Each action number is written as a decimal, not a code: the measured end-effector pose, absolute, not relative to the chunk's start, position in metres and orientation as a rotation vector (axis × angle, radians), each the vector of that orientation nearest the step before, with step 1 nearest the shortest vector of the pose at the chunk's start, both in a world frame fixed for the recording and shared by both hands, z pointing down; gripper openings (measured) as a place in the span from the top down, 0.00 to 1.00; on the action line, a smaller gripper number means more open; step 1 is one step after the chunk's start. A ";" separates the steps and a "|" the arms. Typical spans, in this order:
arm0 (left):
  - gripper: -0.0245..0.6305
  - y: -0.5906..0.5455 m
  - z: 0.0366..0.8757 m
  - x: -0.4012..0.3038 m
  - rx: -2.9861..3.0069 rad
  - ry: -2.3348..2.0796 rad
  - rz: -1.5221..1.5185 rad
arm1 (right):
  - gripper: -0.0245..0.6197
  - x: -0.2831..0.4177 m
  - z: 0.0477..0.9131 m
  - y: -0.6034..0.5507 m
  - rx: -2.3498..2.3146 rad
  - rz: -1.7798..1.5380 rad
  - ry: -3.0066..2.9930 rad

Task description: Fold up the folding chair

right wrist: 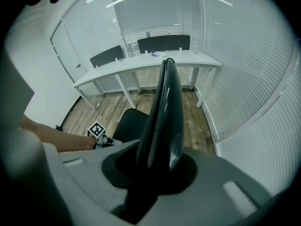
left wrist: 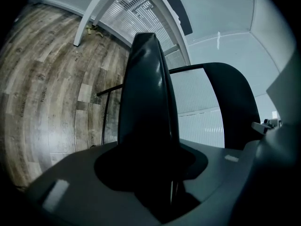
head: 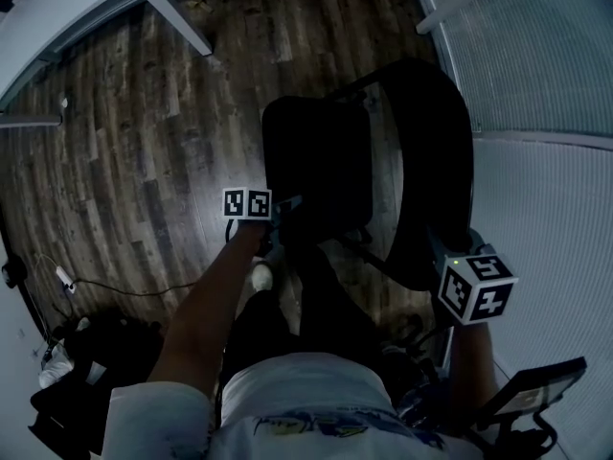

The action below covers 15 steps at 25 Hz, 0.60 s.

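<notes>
Left gripper (left wrist: 155, 173) closed on chair seat (left wrist: 148, 98), panel running straight ahead from its jaws. Right gripper (right wrist: 157, 171) closed on backrest (right wrist: 165, 112) (edge-on). Backrest stands right of the left gripper; seat should swing toward it.

Office premises. A long white desk (right wrist: 141, 64) stands against glazed partition walls (right wrist: 155, 13), and slatted blinds (right wrist: 244, 79) cover the adjoining side. Wood-plank flooring (head: 124, 151) runs throughout.
</notes>
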<state>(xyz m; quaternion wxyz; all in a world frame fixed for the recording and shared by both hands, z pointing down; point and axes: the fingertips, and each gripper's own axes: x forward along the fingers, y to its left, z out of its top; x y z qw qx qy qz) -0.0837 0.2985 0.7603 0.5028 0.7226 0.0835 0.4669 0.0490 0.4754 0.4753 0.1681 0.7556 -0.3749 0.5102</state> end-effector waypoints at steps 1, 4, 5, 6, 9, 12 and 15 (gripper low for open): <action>0.64 0.301 0.758 -0.082 1.745 0.196 1.134 | 0.86 0.050 0.474 0.476 2.149 1.452 -1.065; 0.65 0.310 0.753 -0.078 1.752 0.186 1.150 | 0.86 0.051 0.474 0.481 2.154 1.448 -1.063; 0.65 0.312 0.751 -0.077 1.755 0.184 1.158 | 0.86 0.050 0.473 0.482 2.155 1.446 -1.061; 0.65 0.314 0.749 -0.076 1.757 0.181 1.166 | 0.86 0.049 0.472 0.483 2.155 1.444 -1.058; 0.66 0.323 0.742 -0.072 1.758 0.166 1.192 | 0.86 0.048 0.469 0.484 2.150 1.437 -1.053; 0.67 0.334 0.733 -0.066 1.764 0.162 1.208 | 0.86 0.047 0.466 0.485 2.149 1.426 -1.046; 0.68 0.346 0.729 -0.063 1.768 0.166 1.220 | 0.86 0.044 0.468 0.491 2.158 1.425 -1.041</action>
